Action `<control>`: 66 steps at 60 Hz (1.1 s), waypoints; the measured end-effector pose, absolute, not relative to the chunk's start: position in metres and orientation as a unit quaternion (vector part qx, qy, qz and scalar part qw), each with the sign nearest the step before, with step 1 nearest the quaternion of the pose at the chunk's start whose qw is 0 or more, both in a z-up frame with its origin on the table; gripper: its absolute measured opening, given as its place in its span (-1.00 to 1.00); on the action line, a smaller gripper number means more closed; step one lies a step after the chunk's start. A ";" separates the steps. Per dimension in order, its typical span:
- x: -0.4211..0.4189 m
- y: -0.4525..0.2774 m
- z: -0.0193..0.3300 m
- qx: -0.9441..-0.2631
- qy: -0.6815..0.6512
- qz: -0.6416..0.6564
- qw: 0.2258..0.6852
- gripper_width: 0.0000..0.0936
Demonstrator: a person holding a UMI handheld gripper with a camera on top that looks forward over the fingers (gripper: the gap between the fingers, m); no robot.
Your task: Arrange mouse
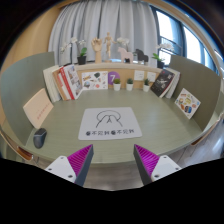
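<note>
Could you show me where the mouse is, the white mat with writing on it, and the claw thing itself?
mouse (40, 138): gripper view, middle of its dark back.
white mat (109, 122): gripper view, its blank centre above the printed row.
gripper (115, 164): gripper view, open gap midway between its fingertips.

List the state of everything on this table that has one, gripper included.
gripper: open, holding nothing, fingers above the near table edge.
mouse: resting on the table, untouched, off the white mat.
white mat: flat, nothing on it.
books: leaning upright.
</note>
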State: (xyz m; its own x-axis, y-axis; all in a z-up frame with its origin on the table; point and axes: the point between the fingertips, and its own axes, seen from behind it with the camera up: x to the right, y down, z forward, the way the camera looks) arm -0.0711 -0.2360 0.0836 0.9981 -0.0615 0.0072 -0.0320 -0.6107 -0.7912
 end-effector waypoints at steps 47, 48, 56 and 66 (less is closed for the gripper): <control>-0.433 -0.175 -0.013 -0.921 -0.140 0.056 0.360 0.74; -0.435 -0.172 -0.012 -0.922 -0.137 0.058 0.358 0.72; -0.432 -0.149 -0.016 -0.927 -0.117 0.046 0.353 0.51; -0.424 -0.141 -0.021 -0.931 -0.086 0.041 0.351 0.05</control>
